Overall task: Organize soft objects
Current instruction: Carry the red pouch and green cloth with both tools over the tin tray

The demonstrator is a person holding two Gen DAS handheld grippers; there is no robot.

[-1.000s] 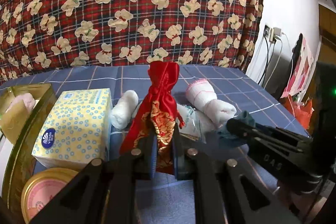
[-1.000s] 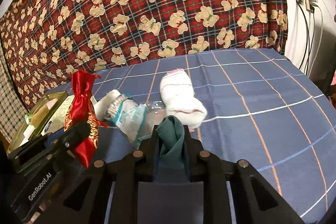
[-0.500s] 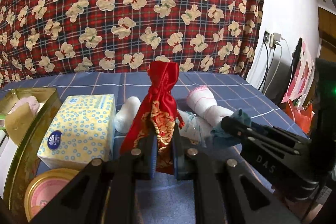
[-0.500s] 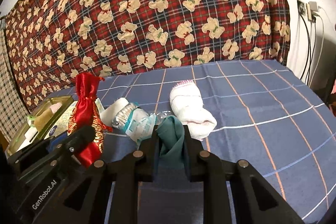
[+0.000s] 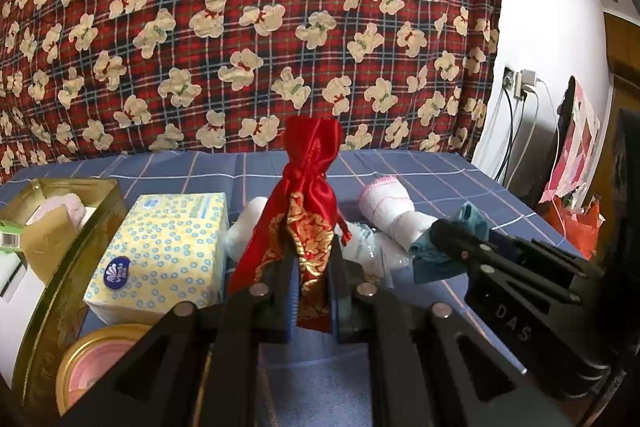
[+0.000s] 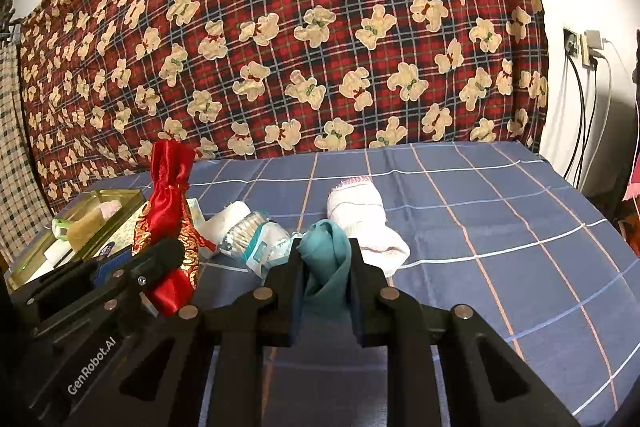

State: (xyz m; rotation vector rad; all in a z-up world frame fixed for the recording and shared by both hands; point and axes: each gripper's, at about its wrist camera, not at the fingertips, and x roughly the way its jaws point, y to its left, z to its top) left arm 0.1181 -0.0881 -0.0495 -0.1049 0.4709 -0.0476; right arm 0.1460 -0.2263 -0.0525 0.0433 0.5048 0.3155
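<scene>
"Vinda" on tissue pack (image 5: pixel 160 251); "GenRobot.AI" on left claw (image 6: pixel 160 259); "DAS" on right claw (image 5: pixel 460 239).

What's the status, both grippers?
Left gripper shut on red pouch. Right gripper shut on teal cloth. Nothing in the way.

Left tongs (image 5: pixel 313 279) clamp the red satin pouch (image 5: pixel 306 211) upright; tissue pack (image 5: pixel 160 251) beside — right tongs (image 5: pixel 448 233) pinch teal cloth (image 5: pixel 440 259).

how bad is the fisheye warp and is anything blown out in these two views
Left wrist view: strong barrel bend, dark corners, white wall overexposed, red pouch sharp. Right wrist view: the same curving of the blue checked cloth, teal cloth in focus, no obvious motion blur.
</scene>
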